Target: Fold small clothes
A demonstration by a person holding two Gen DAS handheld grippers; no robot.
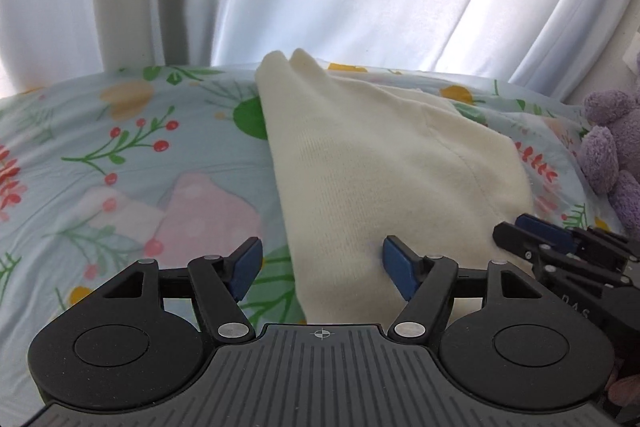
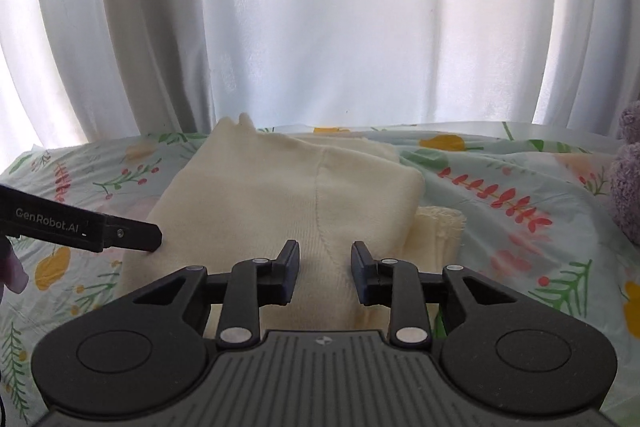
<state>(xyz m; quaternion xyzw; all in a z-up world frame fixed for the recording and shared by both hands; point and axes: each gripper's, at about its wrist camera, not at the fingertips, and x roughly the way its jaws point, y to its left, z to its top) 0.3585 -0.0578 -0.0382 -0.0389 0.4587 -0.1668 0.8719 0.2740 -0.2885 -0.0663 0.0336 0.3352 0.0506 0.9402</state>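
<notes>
The cream knit garment (image 2: 280,203) lies folded on the floral bedsheet (image 1: 120,155), so both tools hover empty above its near edge, left gripper (image 1: 322,267) spread wide, right gripper (image 2: 325,273) narrowly parted, free to regrasp.

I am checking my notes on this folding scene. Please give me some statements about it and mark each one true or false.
1. The cream knit garment lies on a floral sheet. True.
2. The left gripper is clamped on the garment. False: its jaws stand apart, pads not pressing.
3. A purple plush toy sits beside the garment. True.
4. The right gripper holds a red sock. False: nothing is gripped.
5. White curtains hang behind. True.
</notes>
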